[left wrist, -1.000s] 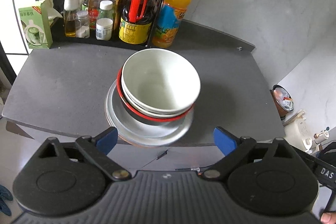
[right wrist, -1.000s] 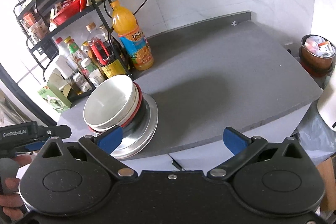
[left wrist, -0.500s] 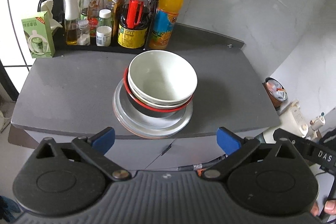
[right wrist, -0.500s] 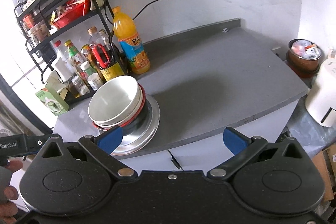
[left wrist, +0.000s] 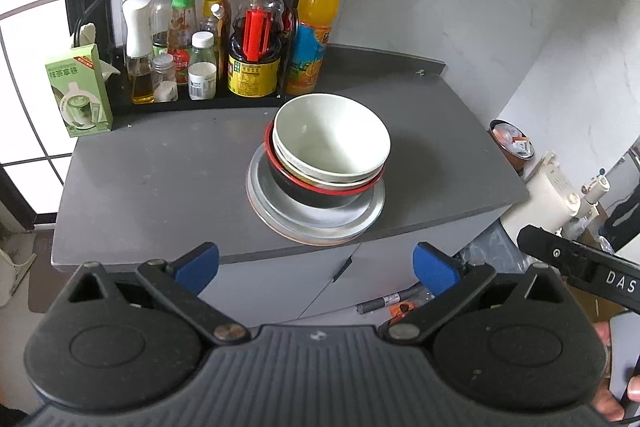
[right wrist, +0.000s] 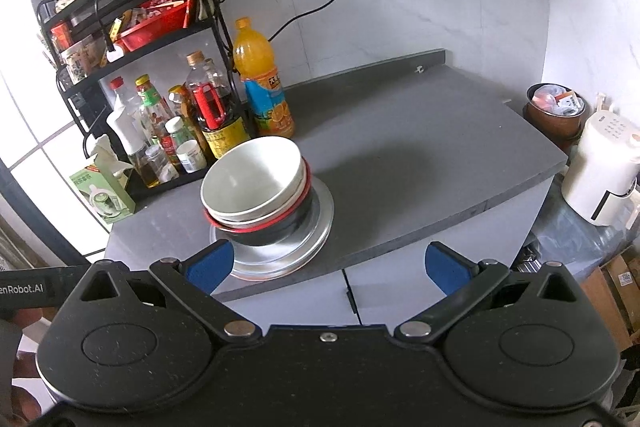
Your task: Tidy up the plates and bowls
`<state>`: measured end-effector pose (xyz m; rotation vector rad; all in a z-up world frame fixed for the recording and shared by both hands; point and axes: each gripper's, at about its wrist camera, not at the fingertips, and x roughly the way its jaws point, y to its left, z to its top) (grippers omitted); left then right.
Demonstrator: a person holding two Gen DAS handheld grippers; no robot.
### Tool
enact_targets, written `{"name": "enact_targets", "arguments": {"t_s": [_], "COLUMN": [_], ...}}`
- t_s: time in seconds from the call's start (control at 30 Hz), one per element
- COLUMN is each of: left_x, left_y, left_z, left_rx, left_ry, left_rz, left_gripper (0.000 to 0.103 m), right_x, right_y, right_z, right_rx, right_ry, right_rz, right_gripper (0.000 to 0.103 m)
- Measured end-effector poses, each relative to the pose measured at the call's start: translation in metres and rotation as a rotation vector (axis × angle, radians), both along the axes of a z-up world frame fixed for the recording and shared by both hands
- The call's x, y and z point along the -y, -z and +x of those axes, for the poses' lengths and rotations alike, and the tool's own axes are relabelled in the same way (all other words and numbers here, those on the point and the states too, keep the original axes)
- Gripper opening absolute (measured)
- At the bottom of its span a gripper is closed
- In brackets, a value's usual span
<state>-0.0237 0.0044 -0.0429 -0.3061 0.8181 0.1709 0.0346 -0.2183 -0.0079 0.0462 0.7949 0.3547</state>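
Left wrist view | left gripper (left wrist: 316,269) wide open, holding nothing; right gripper (right wrist: 328,265) wide open too | white round bowl (left wrist: 331,139) sits on top of red-rimmed black bowl (left wrist: 316,191) on silver metal plates (left wrist: 316,223) near grey counter (left wrist: 160,179) front edge | stack looks neat; best to keep both grippers clear and not bump it

The bowls (left wrist: 331,147) sit stacked inside each other on the plates (left wrist: 316,215), near the front edge of the counter (left wrist: 160,171). Behind them stands a rack (left wrist: 96,27) with bottles (left wrist: 252,43). A box (left wrist: 78,91) stands left of the rack.
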Motion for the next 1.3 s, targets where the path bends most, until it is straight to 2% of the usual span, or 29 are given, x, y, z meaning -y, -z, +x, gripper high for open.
{"name": "enact_targets", "arguments": {"t_s": [0.5,1.3], "left_x": [-0.012,-0.004], "left_y": [-0.012,-0.013], "left_z": [-0.039,-0.052], "left_rx": [0.034,0.012], "left_ry": [0.073,0.074], "left_rz": [0.038,0.048], "left_gripper": [0.102,0.102], "right_x": [-0.013,0.001], "right_y": [-0.015,-0.019], "right_z": [-0.046,-0.058], "right_rx": [0.01,0.012], "right_ry": [-0.017,-0.041], "right_rz": [0.002,-0.026], "right_gripper": [0.103,0.103]}}
